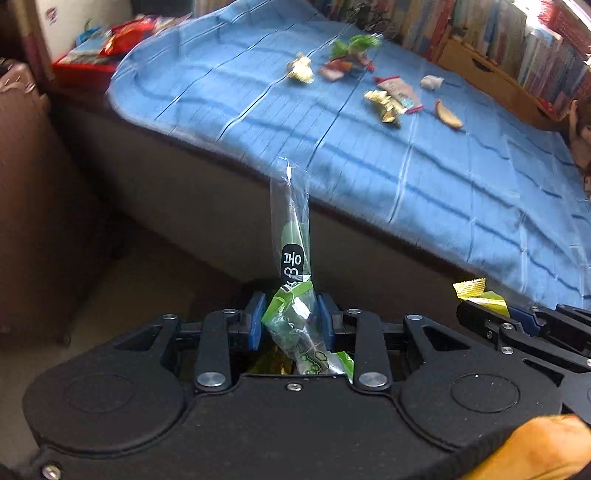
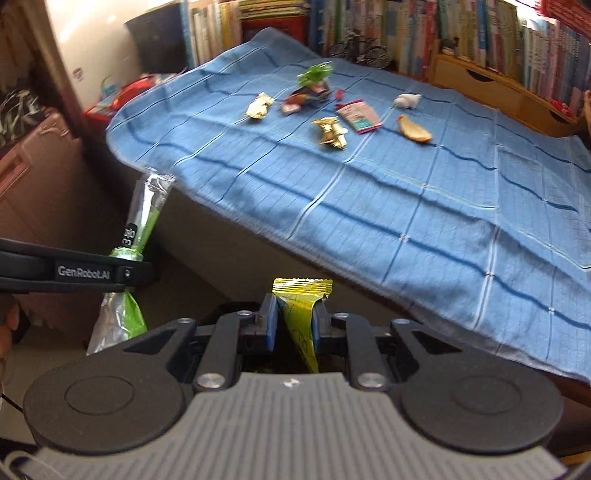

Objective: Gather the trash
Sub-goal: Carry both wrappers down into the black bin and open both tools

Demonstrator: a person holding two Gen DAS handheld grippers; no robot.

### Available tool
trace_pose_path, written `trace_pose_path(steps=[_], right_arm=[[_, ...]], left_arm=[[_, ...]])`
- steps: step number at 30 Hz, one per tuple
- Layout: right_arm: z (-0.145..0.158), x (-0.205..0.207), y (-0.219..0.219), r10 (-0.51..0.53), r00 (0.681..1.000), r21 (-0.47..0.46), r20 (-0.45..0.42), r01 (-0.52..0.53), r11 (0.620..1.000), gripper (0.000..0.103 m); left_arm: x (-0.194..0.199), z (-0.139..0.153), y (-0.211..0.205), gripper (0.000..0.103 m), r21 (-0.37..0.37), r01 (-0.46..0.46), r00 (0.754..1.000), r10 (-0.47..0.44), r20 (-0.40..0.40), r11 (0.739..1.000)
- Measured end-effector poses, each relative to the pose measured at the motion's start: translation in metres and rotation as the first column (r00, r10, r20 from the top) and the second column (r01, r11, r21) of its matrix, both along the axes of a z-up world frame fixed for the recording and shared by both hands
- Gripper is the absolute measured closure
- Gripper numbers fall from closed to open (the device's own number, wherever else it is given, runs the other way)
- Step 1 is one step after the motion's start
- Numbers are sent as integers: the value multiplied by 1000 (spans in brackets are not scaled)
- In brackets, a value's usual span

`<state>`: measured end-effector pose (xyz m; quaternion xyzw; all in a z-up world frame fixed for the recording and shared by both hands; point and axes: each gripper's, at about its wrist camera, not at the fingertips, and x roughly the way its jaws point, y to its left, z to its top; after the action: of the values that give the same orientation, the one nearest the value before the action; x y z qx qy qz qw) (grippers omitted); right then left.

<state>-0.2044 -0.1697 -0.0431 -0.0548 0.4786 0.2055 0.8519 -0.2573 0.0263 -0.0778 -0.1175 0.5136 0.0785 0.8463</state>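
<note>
My left gripper (image 1: 291, 310) is shut on a green-and-clear plastic wrapper (image 1: 291, 236) that sticks up between its blue pads, off the near edge of the bed. The same wrapper (image 2: 146, 221) and the left gripper (image 2: 129, 273) show at the left of the right wrist view. My right gripper (image 2: 295, 314) is shut on a yellow wrapper (image 2: 301, 295), also seen as the yellow wrapper (image 1: 476, 293) at the right of the left wrist view. On the blue bedspread (image 2: 369, 192) lie several more scraps: gold foil (image 2: 330, 133), a pink packet (image 2: 360, 116), a green wrapper (image 2: 314, 74), a peel (image 2: 413, 129) and a white tissue (image 2: 406, 99).
Bookshelves (image 2: 443, 33) run behind the bed. A wooden drawer unit (image 2: 480, 85) stands at the back right. A brown cabinet (image 2: 37, 177) is at the left, with a red box (image 1: 85, 66) of clutter behind. Bare floor (image 1: 140, 288) lies below the bed's side.
</note>
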Motion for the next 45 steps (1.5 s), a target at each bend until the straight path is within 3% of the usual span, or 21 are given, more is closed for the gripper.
trace_pose_path(steps=[5,14,32,35,36,39,45], right_arm=[[-6,-16,10,65,997,18,-39,-64,998,80],[-13,-31,19,127,990,23,-55,-126,992,80],[-26,-23,29,136,986,11,-93,-136,991,78],[-28,-19,31,139,986,10,-93,-138,990,70],[-28,-18,32,139,986,12,-91,-138,990,70],[-29,-15,33,135,987,21,-92,-134,991,56],[-30,-11,36,130,987,34,-92,-127,991,48]], left_arm=[[-26,-11,11,74,-26,-81,996,80,-48,996],[-46,-25,11,74,-15,-77,992,75,-97,997],[-27,-43,10,73,-20,-54,987,50,-152,998],[-24,-45,12,72,-22,-61,987,57,-152,998],[-23,-45,13,67,-22,-62,987,59,-149,998],[-21,-45,15,59,-14,-73,988,70,-138,997],[-16,-43,21,52,-1,-94,987,93,-129,996]])
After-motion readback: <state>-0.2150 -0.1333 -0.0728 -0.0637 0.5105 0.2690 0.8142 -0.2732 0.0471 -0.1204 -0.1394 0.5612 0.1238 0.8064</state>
